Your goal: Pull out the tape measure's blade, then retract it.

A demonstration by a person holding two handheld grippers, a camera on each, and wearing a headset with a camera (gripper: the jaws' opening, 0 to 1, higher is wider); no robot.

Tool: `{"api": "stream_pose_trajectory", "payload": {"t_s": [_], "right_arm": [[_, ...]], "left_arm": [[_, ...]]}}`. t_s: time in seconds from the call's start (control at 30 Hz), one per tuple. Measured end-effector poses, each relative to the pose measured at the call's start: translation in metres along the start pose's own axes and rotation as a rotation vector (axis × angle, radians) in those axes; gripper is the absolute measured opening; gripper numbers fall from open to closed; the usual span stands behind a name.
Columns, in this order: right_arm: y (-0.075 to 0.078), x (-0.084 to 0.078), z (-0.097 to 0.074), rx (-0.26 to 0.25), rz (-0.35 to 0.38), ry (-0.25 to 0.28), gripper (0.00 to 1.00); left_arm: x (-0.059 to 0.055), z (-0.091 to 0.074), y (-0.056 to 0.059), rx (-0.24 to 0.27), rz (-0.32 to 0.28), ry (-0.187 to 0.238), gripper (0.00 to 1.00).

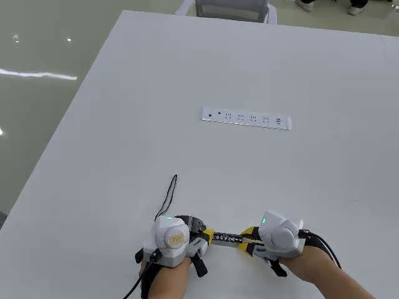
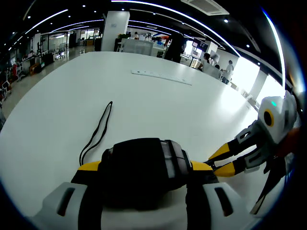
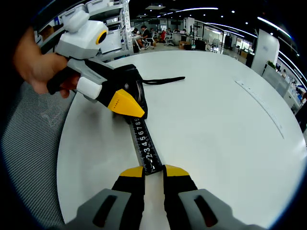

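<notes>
Clamping the tape measure case [image 3: 132, 82], left hand-held gripper [image 2: 144, 167] sits at 9 o'clock of right hand-held gripper [image 3: 153, 171], whose jaws pinch the short exposed blade [image 3: 144, 141] by its tip, above table [image 1: 249, 174].

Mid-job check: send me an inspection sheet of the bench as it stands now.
Surface: white table, bare near the work.
Job's things: black tape measure on the table; blade drawn out a short way.
Clutter: power strip mid-table.
Grippers: left gripper clamps the case; right gripper pinches the blade's end.
Cables: tape measure's black cord lies loose; a cable trails from the right gripper.
Surroundings: chair at the far edge, glossy floor.
</notes>
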State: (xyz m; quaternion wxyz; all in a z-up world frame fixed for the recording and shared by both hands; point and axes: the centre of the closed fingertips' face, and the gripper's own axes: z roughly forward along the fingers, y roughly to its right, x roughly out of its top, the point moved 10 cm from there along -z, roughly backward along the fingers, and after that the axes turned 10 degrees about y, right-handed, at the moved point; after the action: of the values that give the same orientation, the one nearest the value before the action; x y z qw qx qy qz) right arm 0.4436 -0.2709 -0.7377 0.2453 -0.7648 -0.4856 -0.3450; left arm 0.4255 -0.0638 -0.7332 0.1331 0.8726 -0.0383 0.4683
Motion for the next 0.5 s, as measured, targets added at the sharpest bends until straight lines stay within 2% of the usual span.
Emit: {"api": "stream_pose_trajectory", "payload": {"t_s": [0.5], "right_arm": [[-0.0012,0.003,0.0053,0.004,0.002,0.004,0.13]], "left_arm": [[0.0002,-0.0008,0.0002,0.0,-0.003,0.003,0.67]]}}
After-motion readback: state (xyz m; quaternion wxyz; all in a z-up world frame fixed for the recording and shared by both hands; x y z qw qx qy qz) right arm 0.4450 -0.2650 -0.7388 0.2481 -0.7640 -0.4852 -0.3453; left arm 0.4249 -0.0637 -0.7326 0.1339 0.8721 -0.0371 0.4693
